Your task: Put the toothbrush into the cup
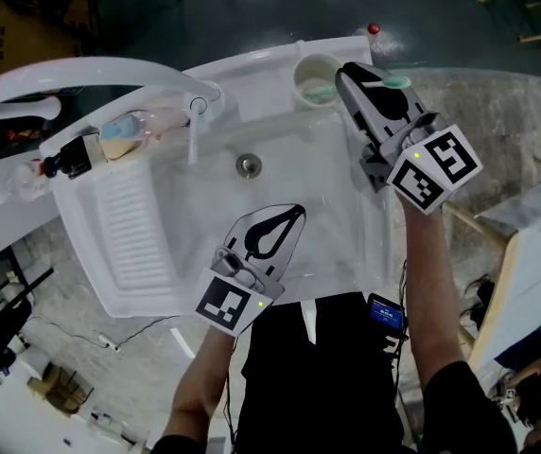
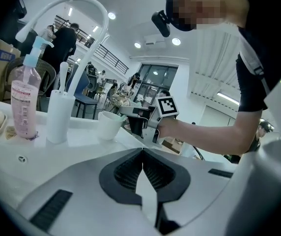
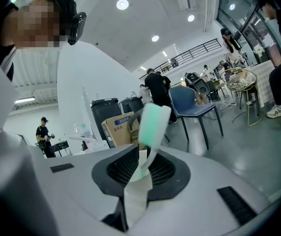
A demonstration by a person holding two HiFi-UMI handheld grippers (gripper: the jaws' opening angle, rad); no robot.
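The cup [image 1: 299, 81] has its mouth clear above; the faucet [image 1: 110, 68] arches well to its left.

— What carries everything here?

— A white moulded washbasin [image 1: 332, 230]. Its ribbed washboard slope [image 1: 129, 220] lies left of the left gripper [image 1: 297, 213], and the round metal drain [image 1: 248, 165] is just ahead of that gripper.

— And on the back ledge?

— A cream round cup [image 1: 308, 72] sits just beside the right gripper [image 1: 365, 81]. A clear pink pump bottle [image 1: 133, 129] stands well off to the left.

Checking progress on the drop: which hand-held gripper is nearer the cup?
Right. The right hand-held gripper, shut on the toothbrush, is just beside the cup; the left hand-held gripper is over the sink basin, clearly farther away.
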